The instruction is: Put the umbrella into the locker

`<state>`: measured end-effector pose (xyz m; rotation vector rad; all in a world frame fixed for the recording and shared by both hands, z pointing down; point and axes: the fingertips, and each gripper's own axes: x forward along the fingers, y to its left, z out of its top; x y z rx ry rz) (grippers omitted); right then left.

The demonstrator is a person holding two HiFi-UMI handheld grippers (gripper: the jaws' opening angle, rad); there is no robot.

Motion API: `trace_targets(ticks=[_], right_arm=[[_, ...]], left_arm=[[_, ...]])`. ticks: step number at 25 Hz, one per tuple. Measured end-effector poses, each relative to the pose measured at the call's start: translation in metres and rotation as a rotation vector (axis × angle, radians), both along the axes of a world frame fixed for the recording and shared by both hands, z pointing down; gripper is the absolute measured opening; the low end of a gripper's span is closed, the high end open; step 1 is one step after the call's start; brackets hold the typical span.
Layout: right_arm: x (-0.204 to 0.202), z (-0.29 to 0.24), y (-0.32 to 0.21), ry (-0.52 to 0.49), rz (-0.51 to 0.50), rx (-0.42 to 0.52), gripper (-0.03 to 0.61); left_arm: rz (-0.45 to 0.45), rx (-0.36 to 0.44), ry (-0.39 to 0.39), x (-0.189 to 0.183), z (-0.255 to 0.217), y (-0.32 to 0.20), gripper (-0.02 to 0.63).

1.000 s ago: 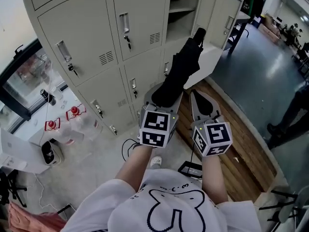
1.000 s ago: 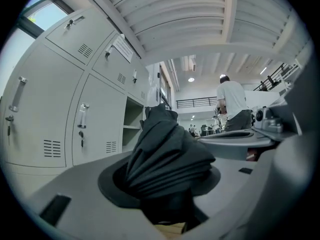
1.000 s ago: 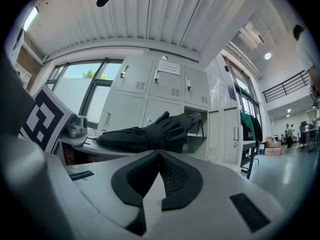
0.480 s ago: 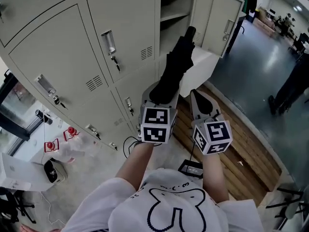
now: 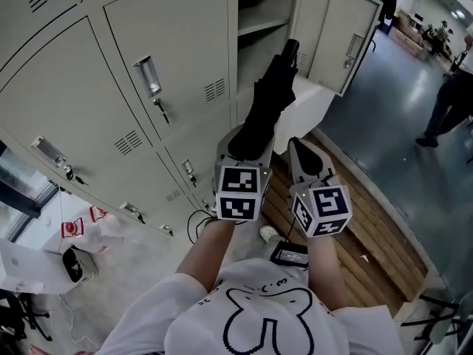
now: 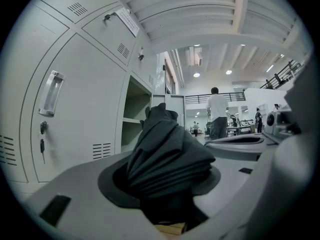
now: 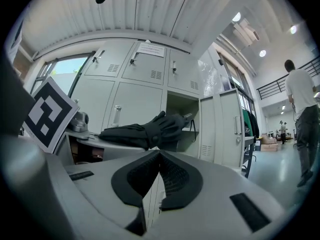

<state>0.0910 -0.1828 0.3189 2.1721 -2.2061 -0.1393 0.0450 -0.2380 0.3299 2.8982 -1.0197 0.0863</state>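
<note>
- Left gripper (image 5: 247,146) is clamping its 2 fingers on a black folded fabric umbrella (image 5: 270,95). In the left gripper view the umbrella (image 6: 167,156) is filling the whole gap between the pads.
- The umbrella is sticking out well past the fingertips, pointing at the open compartment (image 5: 259,17) of a pale grey metal locker bank (image 5: 148,124).
- Its far tip is possibly just short of the compartment's mouth. The steep angle is making that hard to judge.
- The closed doors are lying left of the fingers. The compartment's open door (image 5: 336,32) is hanging ahead and to their right.
- Right gripper (image 5: 304,157) is sitting just beside the left one. Its 2 fingers are pressing together, with nothing between them.
- In the right gripper view, the umbrella (image 7: 145,130) is lying above and left of its fingers.
</note>
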Motion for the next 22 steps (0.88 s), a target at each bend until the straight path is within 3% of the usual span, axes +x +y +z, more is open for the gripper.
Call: trace_targets(ticks=[14, 22], right_arm=[[0.111, -0.004, -0.102, -0.023, -0.137, 0.006, 0.02], [0.152, 0.003, -0.153, -0.04, -0.264, -0.016, 0.02]], left_arm=[[-0.192, -0.121, -0.054, 0.091, 0.03, -0.104, 0.229], [-0.348, -0.196, -0.072, 0.12, 0.047, -0.15, 0.229]])
